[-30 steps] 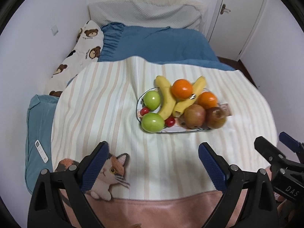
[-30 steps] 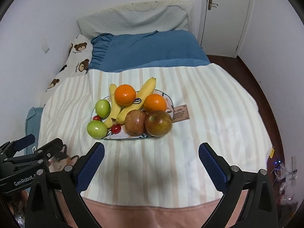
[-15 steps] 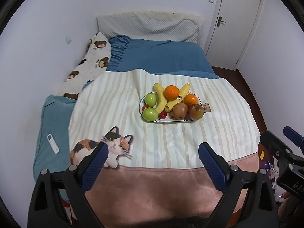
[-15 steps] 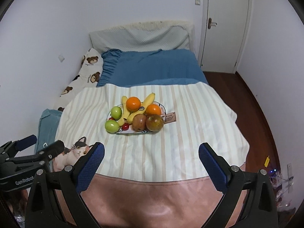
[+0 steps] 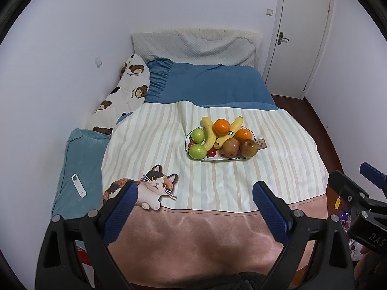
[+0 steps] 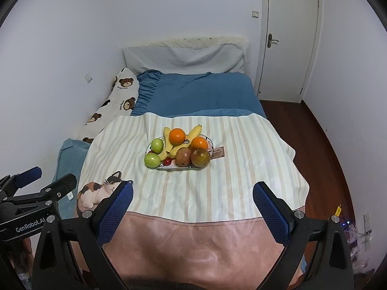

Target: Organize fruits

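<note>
I had drawn both tongs back from the bed: a second earlier the fruit plate (image 5: pixel 219 158) filled the middle of each view, and now it sat small on the striped blanket (image 5: pixel 278 169), well apart from my tools. My left gripper (image 5: pixel 194 204) and right gripper (image 6: pixel 193 201) both stood wide open, holding nothing, above the blanket's pink foot-end band. On the plate lay two bananas (image 5: pixel 210 134), two oranges (image 5: pixel 221 126), two green apples (image 5: pixel 197 150), two reddish-brown fruits (image 5: pixel 248 148) at its near right edge and small red fruits (image 5: pixel 212 153) between. A brown label (image 5: pixel 261 144) lay just beside the plate's right rim. Bare blanket ran from the plate to my fingers; only a printed cat (image 5: pixel 154 186) marked the near left corner. To the left, a white remote (image 5: pixel 79 188) rested on a teal cushion (image 5: pixel 79 159) by the wall, with a bear-print pillow (image 5: pixel 121 96) beyond; the door (image 6: pixel 287 38) stood shut at right.
</note>
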A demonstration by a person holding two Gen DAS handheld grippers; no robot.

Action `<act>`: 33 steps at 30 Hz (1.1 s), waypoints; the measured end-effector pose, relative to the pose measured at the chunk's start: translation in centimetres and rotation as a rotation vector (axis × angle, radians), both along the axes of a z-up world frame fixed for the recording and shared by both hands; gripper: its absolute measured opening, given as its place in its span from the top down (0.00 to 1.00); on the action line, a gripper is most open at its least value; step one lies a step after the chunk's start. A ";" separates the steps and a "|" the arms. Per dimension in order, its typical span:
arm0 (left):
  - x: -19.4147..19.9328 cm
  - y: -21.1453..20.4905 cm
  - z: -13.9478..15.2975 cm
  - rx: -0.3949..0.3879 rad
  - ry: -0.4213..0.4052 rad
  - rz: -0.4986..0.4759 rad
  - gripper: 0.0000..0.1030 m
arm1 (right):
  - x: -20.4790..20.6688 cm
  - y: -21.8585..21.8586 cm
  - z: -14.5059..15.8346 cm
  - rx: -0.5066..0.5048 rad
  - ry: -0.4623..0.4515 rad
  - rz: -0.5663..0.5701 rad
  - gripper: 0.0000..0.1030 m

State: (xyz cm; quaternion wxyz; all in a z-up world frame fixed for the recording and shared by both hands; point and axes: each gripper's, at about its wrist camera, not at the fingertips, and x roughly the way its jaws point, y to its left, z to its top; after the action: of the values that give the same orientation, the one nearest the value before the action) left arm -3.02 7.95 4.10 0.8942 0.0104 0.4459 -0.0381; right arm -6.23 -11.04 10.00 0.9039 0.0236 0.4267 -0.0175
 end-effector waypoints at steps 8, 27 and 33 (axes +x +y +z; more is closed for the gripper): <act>1.6 -0.6 -1.9 -0.013 0.013 -0.004 0.06 | 0.8 -0.2 -0.8 -0.011 -0.013 -0.011 0.02; 9.5 -1.4 -8.4 0.024 0.030 0.024 0.06 | 10.1 -0.4 -8.9 -0.051 -0.010 -0.031 0.02; 11.1 -1.9 -9.6 0.023 0.040 0.016 0.06 | 11.9 -0.6 -10.7 -0.046 0.013 -0.034 0.02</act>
State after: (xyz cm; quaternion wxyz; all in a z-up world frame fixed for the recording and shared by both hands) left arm 8.07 6.01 -5.48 0.8852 0.0163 0.4643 -0.0261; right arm 5.66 -11.61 -0.67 0.9010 0.0102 0.4316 -0.0430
